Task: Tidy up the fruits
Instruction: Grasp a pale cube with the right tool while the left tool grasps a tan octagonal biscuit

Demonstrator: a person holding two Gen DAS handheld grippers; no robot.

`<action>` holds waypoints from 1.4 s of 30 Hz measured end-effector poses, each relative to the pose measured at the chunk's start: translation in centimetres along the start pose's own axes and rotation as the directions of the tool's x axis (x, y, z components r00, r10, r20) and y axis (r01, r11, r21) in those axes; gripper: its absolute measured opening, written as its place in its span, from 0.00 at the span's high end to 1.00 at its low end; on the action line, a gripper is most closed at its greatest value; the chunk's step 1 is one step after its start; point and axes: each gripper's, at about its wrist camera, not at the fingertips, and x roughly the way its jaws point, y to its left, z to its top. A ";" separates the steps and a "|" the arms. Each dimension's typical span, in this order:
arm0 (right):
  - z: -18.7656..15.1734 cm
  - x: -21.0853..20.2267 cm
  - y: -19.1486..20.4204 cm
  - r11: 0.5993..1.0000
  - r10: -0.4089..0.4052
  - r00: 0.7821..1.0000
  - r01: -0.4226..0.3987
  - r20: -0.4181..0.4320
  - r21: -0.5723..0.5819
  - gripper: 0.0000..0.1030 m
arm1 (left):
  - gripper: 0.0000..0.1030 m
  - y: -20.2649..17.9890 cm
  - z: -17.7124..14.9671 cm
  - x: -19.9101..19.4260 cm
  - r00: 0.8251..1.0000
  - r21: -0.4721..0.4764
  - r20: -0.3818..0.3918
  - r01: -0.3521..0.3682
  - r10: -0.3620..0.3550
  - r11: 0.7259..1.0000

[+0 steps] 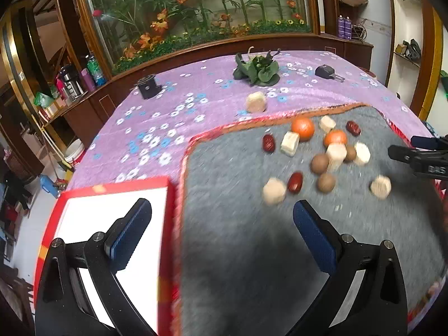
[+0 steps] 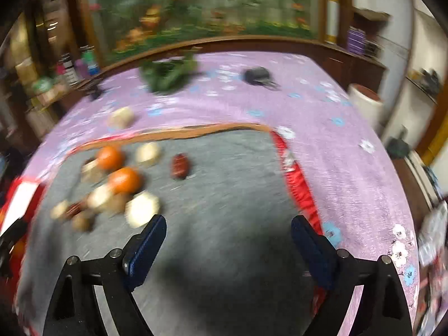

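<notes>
left wrist view: grey mat [image 1: 238, 252] on purple flowered cloth [image 1: 156, 117], planted glass case [image 1: 196, 14] behind, both hand-held grippers apart

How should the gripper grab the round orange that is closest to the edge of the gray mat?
Probably grip the orange across its widest middle, coming down from above. It's round, so any higher pinch may slip. Keep the fingers clear of the pale chunk touching its lower left.

Glass planter case [image 1: 193, 8] w/ wood frame behind purple-clothed table [image 1: 156, 117].
</notes>
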 end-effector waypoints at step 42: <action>0.3 2.5 0.8 0.773 0.590 0.805 -0.585 0.062 0.245 0.84 | 0.69 -4.4 1.8 7.5 0.979 0.050 -0.158 0.137 -0.128 0.989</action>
